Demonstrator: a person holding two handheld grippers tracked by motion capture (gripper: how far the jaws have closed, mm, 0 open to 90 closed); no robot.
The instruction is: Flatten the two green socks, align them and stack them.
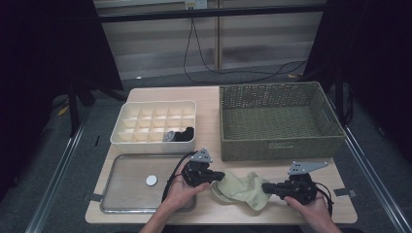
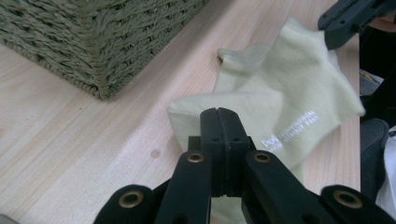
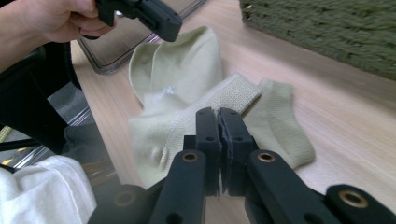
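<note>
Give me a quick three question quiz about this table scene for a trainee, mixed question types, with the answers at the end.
1. True or false: the pale green sock lies inside the wicker basket.
2. What does each hand-held gripper clamp? A) the sock B) the metal tray C) nothing
3. Fill in: the small white disc lies in the ____.

Key:
1. False: the sock lies on the table in front of the basket, between the left hand-held gripper and the right hand-held gripper.
2. A: both sets of jaws are shut on the sock's fabric.
3. Metal tray.
</note>
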